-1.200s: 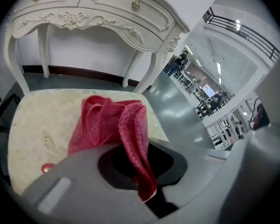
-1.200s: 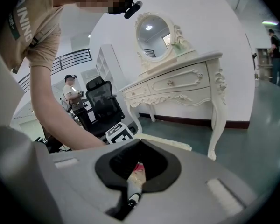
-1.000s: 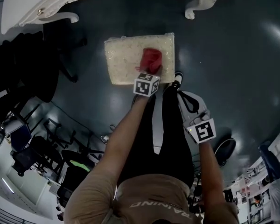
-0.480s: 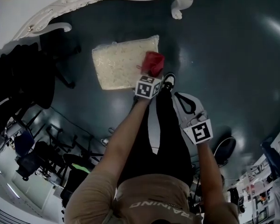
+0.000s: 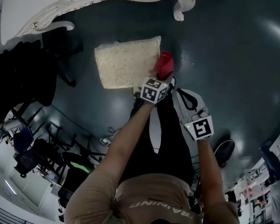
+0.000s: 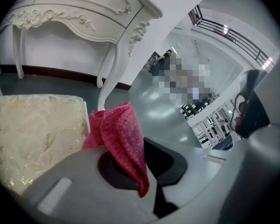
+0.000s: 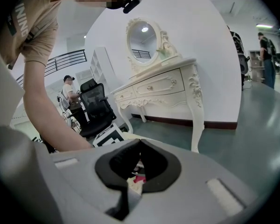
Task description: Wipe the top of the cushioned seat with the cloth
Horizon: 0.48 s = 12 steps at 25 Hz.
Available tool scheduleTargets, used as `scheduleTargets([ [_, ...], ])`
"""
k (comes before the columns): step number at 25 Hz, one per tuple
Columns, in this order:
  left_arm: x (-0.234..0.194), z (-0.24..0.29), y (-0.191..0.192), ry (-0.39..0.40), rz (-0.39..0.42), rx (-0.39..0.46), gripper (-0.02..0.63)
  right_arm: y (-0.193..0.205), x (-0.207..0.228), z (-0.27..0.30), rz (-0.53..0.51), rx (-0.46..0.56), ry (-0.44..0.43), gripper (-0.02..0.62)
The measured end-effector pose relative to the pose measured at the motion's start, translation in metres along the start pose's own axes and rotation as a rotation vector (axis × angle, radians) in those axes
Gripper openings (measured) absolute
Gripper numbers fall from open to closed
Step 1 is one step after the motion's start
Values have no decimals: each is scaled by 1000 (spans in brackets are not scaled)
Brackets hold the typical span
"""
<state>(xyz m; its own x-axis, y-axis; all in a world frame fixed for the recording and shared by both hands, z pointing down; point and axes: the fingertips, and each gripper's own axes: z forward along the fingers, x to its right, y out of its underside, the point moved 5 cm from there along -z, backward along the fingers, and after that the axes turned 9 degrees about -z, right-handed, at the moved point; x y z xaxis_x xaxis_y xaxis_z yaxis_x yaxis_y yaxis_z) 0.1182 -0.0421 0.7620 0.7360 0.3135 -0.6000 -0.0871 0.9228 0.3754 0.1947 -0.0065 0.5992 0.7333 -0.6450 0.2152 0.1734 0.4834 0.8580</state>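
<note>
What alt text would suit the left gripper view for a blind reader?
A red cloth is pinched in the left claw, beside the edge of a cream cushioned seat. A white dressing table stands behind.

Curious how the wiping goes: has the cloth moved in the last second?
Yes. The cloth slid right, from on the seat to past its right edge.

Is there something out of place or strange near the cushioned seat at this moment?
Only one thing: the red cloth, clamped in the left gripper, is beside the cushioned seat's right edge, over the dark floor, not on its top. The seat itself shows no spill or damage.
</note>
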Motion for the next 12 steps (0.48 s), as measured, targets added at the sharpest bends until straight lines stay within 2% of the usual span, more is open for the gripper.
scheduleTargets([
  [7,-8,-62,-3,1,68,74,37,-16,-31,30,-70,-9,-37,3],
  [12,-45,-131,15,-27,35,132,37,-35,-89,60,-70,13,-68,2],
])
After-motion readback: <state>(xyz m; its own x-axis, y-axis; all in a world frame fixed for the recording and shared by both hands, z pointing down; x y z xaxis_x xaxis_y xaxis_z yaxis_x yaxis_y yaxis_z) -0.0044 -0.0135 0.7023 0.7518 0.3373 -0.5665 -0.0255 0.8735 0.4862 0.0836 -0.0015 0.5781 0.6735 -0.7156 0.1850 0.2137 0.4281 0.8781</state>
